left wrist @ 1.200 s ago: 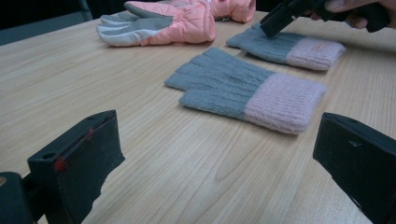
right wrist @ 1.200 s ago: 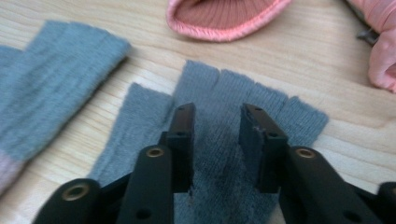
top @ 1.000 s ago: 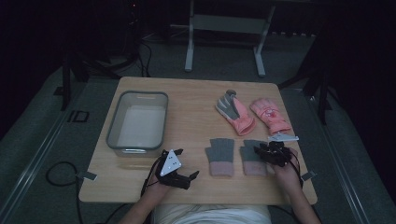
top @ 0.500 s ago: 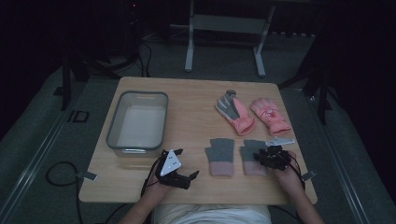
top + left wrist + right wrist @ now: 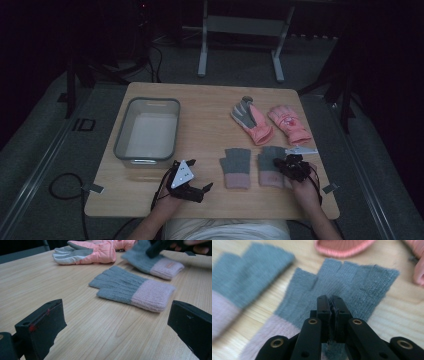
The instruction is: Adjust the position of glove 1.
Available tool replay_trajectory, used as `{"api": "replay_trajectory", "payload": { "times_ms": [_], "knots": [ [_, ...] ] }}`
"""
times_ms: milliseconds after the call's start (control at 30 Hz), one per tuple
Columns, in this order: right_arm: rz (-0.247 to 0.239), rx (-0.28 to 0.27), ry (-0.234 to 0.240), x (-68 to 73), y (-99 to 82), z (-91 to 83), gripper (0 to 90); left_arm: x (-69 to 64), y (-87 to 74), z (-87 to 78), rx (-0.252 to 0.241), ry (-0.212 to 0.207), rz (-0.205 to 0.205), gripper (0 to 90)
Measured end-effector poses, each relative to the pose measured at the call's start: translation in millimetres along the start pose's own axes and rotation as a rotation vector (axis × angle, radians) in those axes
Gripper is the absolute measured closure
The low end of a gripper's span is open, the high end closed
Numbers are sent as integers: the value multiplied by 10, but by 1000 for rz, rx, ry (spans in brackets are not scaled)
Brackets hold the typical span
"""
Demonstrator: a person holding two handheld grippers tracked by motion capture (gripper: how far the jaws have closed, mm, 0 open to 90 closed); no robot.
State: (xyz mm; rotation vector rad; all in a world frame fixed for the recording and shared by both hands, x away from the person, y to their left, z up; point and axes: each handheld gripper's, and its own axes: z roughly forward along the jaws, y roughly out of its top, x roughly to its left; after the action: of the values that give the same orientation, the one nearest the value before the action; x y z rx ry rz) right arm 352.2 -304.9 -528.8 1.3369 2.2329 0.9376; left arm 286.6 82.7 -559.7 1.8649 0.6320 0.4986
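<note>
Your right gripper (image 5: 330,307) has just closed, pinching a fold of the right-hand grey glove (image 5: 352,290), which lies flat near the worktop's (image 5: 200,105) front edge beside its twin (image 5: 236,165); your left gripper (image 5: 117,322) rests released

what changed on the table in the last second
The right gripper has just been closing its jaws and is now shut on a pinch of knit in the right grey glove. The left gripper stayed open in place. The left grey glove, both pink gloves and the bin did not move.
</note>
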Motion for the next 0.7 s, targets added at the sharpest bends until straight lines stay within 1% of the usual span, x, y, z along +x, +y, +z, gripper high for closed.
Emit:
{"api": "replay_trajectory", "payload": {
  "times_ms": [133,167,233,300,333,400,433,467,500,667,700],
  "knots": [
    [-15,-49,0,70,197,-206,863,1,0,0,0,-2,2,7],
    [-27,-61,1,91,247,-255,863,0,0,0,1,-2,2,7],
    [-32,-84,14,139,329,-333,863,-4,1,1,2,-1,5,7],
    [-45,-105,30,219,421,-398,863,-7,1,1,2,1,9,7],
    [-51,-107,48,257,459,-411,863,-7,1,1,2,1,10,7],
    [-63,-113,64,333,514,-411,863,-6,1,1,1,1,8,7],
    [-75,-107,91,431,569,-380,863,-3,1,0,1,0,7,7],
    [-75,-107,91,431,569,-380,863,-1,1,0,1,-1,5,7],
    [-74,-107,99,464,583,-369,863,2,1,0,1,-2,3,7],
    [-61,-111,173,740,667,-267,863,-4,1,2,3,-1,6,7],
    [-60,-107,181,794,674,-247,863,-5,1,1,2,-1,8,7]
  ]
}}
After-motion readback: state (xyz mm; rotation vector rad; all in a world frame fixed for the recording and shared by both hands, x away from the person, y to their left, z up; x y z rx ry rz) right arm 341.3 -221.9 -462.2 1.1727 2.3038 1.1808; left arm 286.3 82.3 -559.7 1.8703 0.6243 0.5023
